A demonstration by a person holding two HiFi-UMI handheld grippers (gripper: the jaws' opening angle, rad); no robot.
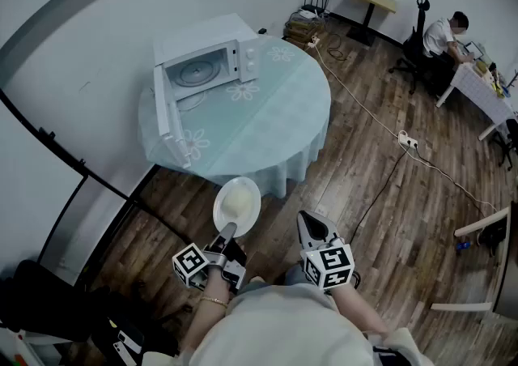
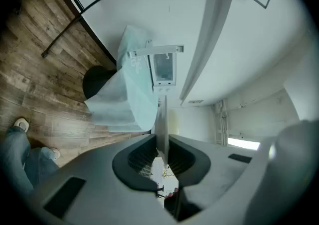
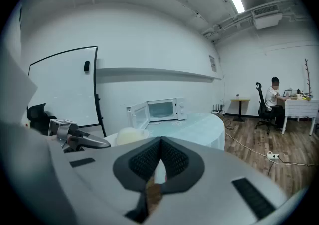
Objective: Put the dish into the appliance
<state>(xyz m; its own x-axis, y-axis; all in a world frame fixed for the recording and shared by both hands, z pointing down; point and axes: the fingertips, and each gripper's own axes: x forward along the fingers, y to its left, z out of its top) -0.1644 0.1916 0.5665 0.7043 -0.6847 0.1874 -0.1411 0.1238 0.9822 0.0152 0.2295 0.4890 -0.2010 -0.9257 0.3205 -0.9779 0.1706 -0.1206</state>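
left gripper (image 1: 228, 232): clamped on plate (image 1: 237, 204) rim | right gripper (image 1: 311, 225): closed, empty | microwave (image 1: 212, 65): door open, straight ahead beyond plate, well apart; left nearer

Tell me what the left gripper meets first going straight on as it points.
Probably the near cloth-draped edge of the table; the plate clamped in the left gripper would touch it first. Depth is unclear.

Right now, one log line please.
left gripper shut on round white plate | right gripper shut, empty | white microwave door open
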